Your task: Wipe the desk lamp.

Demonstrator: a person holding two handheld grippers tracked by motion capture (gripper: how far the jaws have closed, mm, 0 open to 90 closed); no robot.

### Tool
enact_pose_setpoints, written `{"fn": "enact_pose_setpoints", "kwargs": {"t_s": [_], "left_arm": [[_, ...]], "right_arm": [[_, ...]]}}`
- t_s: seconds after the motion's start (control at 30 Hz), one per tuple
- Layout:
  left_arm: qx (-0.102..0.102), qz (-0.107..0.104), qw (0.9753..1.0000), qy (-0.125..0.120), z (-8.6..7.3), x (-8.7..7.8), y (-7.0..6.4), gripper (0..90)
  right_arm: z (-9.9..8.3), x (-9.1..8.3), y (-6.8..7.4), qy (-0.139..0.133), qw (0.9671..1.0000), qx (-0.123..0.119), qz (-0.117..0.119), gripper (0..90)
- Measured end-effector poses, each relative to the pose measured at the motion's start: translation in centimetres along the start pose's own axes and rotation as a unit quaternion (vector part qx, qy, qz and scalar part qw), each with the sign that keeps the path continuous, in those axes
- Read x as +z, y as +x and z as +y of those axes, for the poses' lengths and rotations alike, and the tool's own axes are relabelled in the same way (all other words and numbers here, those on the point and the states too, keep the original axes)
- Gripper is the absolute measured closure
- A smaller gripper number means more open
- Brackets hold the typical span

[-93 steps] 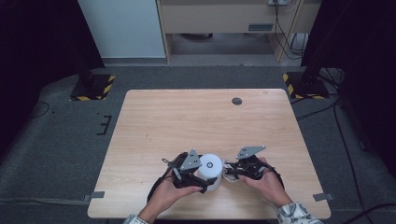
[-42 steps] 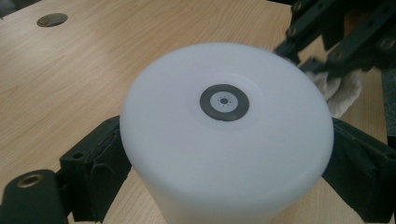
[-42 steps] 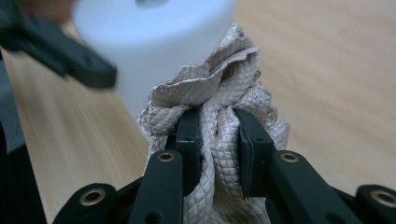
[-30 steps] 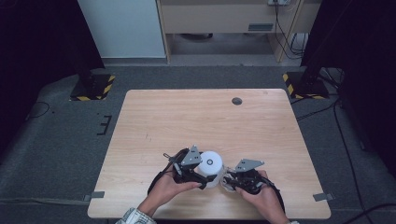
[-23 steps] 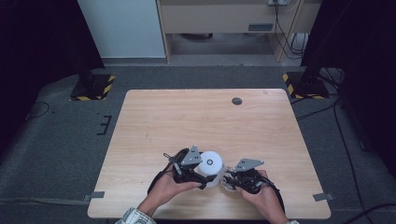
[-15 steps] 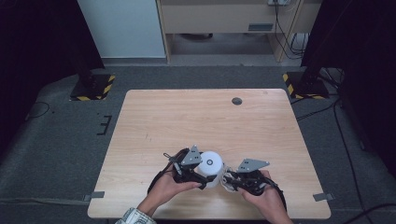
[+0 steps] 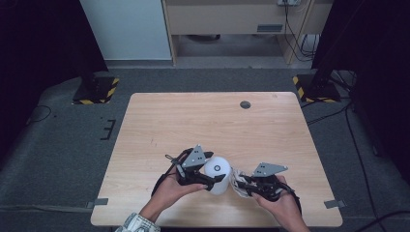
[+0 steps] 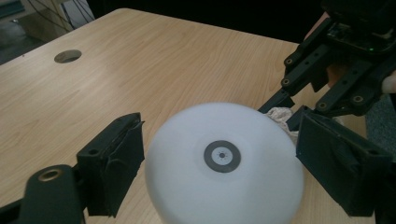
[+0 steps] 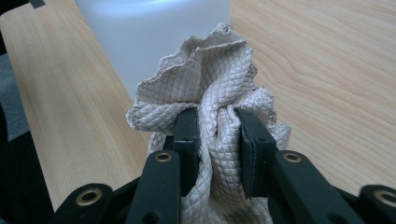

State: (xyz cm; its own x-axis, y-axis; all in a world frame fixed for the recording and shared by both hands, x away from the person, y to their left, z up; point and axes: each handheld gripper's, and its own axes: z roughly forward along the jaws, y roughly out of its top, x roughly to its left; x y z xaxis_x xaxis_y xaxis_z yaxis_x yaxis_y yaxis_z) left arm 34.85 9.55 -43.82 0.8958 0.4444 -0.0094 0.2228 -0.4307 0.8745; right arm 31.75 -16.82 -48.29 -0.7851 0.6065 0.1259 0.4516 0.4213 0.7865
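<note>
A white rounded container [image 7: 216, 167] with a small grey disc at its centre stands near the table's front edge. My left gripper [image 7: 211, 170] is shut on it, one pad on each side. In the left gripper view the container [image 8: 224, 163] sits between the pads of the left gripper [image 8: 227, 179]. My right gripper [image 7: 241, 184] is shut on a bunched beige quilted cloth [image 7: 236, 178] that touches the container's right side. In the right gripper view the cloth [image 9: 210, 88] bulges out of the right gripper [image 9: 217, 133], with the white container [image 9: 154, 37] just behind it.
The wooden table [image 7: 193, 121] has a round cable hole [image 7: 245, 104] near its far edge. Both hands work close to the front edge. Dark stands with yellow-black striped bases [image 7: 94, 89] are on the floor beyond the table's far corners.
The right gripper with the cloth has slid a little toward the front edge along the container's side. The left gripper and container have stayed put.
</note>
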Motion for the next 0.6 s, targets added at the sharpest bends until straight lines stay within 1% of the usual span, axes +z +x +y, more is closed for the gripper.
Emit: {"fn": "enact_pose_setpoints", "kwargs": {"t_s": [0.17, 0.23, 0.27, 0.33, 0.4, 0.43, 0.5, 0.57, 0.6], "left_arm": [[-0.018, 0.003, 0.9998, -0.001, -0.1, 0.5, 0.4, 15.5], [-0.025, -0.007, 0.9997, -0.003, -0.1, 0.7, 0.3, 15.7], [-0.032, -0.013, 0.9994, -0.002, -0.1, 0.8, 0.4, 15.8], [-0.036, -0.015, 0.9992, -0.002, -0.2, 0.8, 0.5, 15.9], [-0.043, -0.017, 0.9989, -0.002, -0.2, 0.8, 0.6, 16.6], [-0.045, -0.017, 0.9989, -0.003, -0.3, 0.8, 0.7, 18.2], [-0.046, -0.019, 0.9987, -0.004, -0.3, 0.8, 0.8, 20.1], [-0.047, -0.019, 0.9987, -0.005, -0.3, 0.8, 0.8, 20.1], [-0.048, -0.02, 0.9987, -0.005, -0.3, 0.8, 0.8, 20.2]], "right_arm": [[0.0, 0.5, 0.4, 0.0, 1.0, -0.001, 0.006, 72.2], [-0.2, 0.9, 0.6, -0.001, 1.0, -0.001, 0.007, 72.2], [-0.2, 1.0, 0.7, 0.001, 1.0, -0.001, 0.007, 72.2], [-0.2, 1.0, 0.8, 0.001, 1.0, -0.004, 0.006, 72.3], [0.1, 0.7, 0.9, -0.004, 1.0, -0.005, 0.004, 72.5], [0.4, 0.4, 0.9, -0.013, 0.9999, -0.004, 0.002, 72.5], [0.9, -0.2, 1.0, -0.024, 0.9997, -0.005, 0.002, 72.5], [1.4, -0.9, 1.1, -0.039, 0.9992, -0.007, 0.0, 72.6], [1.6, -1.0, 1.2, -0.041, 0.9991, -0.009, 0.0, 72.6]]}}
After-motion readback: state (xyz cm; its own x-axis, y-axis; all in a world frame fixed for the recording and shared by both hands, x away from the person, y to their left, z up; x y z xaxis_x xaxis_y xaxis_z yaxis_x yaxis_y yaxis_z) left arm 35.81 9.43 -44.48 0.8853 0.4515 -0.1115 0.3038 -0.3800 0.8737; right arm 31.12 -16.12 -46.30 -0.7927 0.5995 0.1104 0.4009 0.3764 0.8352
